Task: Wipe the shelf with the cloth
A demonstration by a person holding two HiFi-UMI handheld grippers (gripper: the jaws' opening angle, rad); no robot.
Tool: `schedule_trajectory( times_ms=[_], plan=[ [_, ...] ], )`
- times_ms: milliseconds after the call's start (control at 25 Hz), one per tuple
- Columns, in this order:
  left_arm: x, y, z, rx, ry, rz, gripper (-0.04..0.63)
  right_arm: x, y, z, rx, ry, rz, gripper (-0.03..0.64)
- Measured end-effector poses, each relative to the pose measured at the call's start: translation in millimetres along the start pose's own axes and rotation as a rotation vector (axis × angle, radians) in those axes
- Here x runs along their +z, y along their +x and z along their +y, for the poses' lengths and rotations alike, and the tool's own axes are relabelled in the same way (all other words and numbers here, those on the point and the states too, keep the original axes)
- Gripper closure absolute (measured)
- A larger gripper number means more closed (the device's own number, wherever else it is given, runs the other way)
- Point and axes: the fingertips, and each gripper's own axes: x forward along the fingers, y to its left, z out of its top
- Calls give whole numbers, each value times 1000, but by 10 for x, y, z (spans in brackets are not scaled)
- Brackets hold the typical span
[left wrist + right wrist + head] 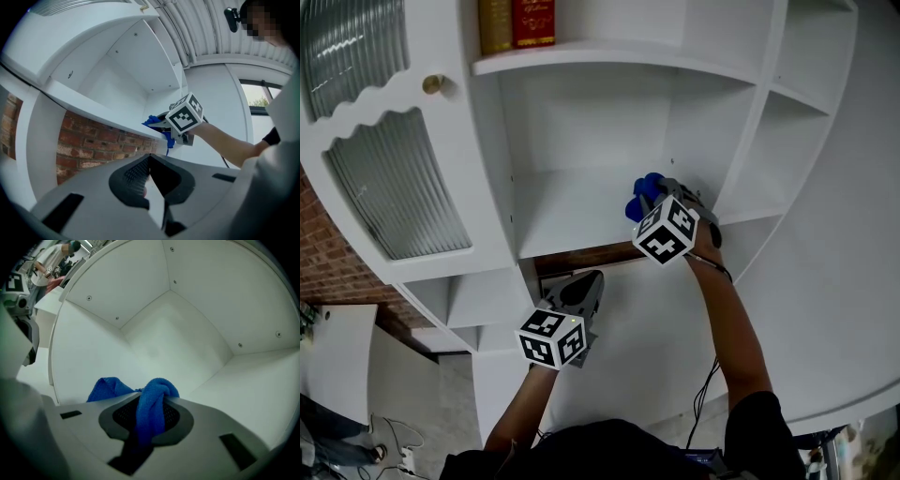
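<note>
Our right tongs (151,414) are clamped on the cloth (154,397), a blue terry rag bunched & draped over the tips, held inside the white shelf (567,211) compartment, low near its front-right corner. Left tongs (149,161) are together w/ nothing in them, below the shelf's front edge. The compartment above holds two books (530,23), standing upright.

Cloth (157,392): blue terry, bunched into a thick fold, pinched between the closed jaws of the right hand-held gripper (147,423); a second lobe sticks out to one side. It sits over the front right part of the shelf (572,211), a white, bare board in an open white compartment. Cloth-to-board contact cannot be resolved.
</note>
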Motion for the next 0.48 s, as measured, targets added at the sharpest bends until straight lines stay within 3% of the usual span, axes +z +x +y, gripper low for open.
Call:
schedule_trajectory(
  times_ms=[480],
  plan=[
    [-51,39,26,-17,-18,14,580,-202,-39,-160,-55,40,29,538]
  ],
)
